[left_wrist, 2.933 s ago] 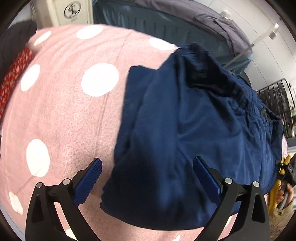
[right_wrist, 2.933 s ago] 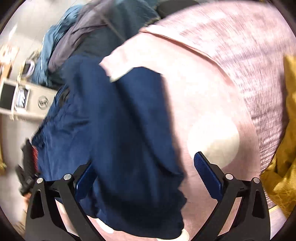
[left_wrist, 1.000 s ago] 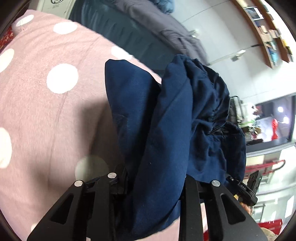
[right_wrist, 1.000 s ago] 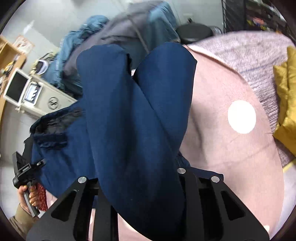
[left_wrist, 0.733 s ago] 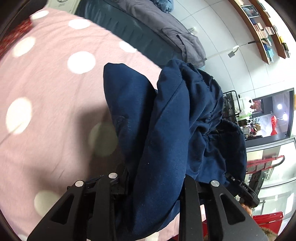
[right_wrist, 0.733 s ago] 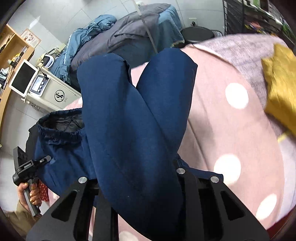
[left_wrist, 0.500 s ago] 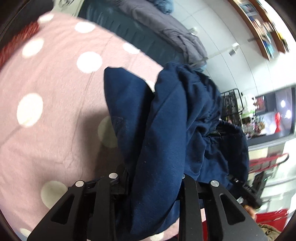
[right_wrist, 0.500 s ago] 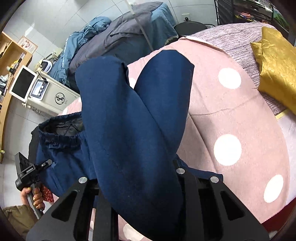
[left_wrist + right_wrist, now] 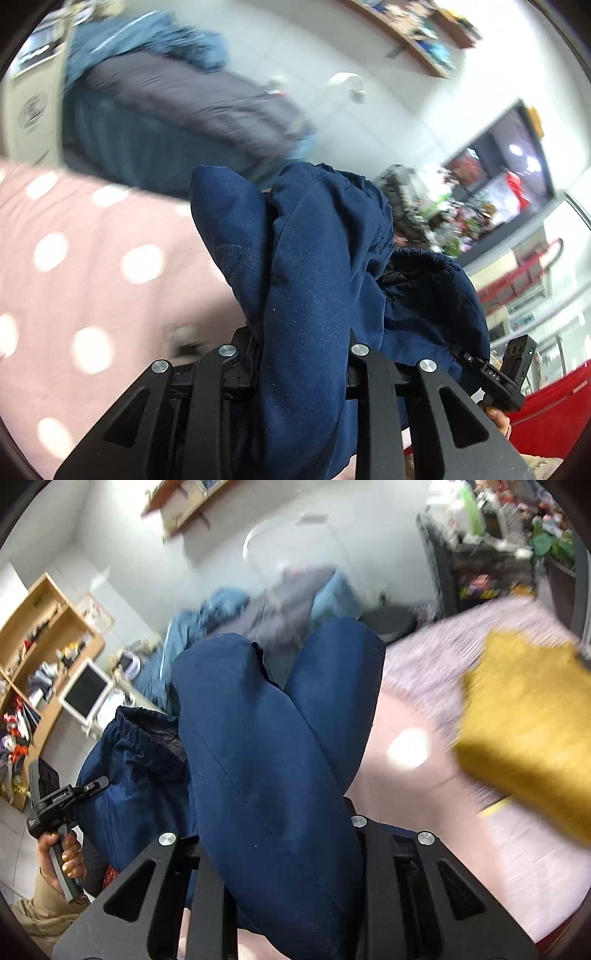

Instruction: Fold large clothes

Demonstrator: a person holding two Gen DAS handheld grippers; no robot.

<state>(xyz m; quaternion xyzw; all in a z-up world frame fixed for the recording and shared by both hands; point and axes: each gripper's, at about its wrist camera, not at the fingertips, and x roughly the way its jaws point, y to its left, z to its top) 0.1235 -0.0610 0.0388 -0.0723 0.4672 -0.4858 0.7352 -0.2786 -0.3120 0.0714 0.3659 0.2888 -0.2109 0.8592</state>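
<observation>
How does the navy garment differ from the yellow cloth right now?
The navy garment is lifted, clamped in both the left tongs and right tongs; the yellow cloth lies untouched on the polka-dot blanket. Navy is bunched in thick folds; yellow looks flatter, though blurred. Both are fabric.

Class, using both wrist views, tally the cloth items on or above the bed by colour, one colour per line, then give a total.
Navy blue: 1, the trousers clamped by the left gripper and right gripper
Pink with white dots: 1, the blanket
Mustard yellow: 1, the cloth
Mauve knit: 1, the cover
Total: 4
</observation>
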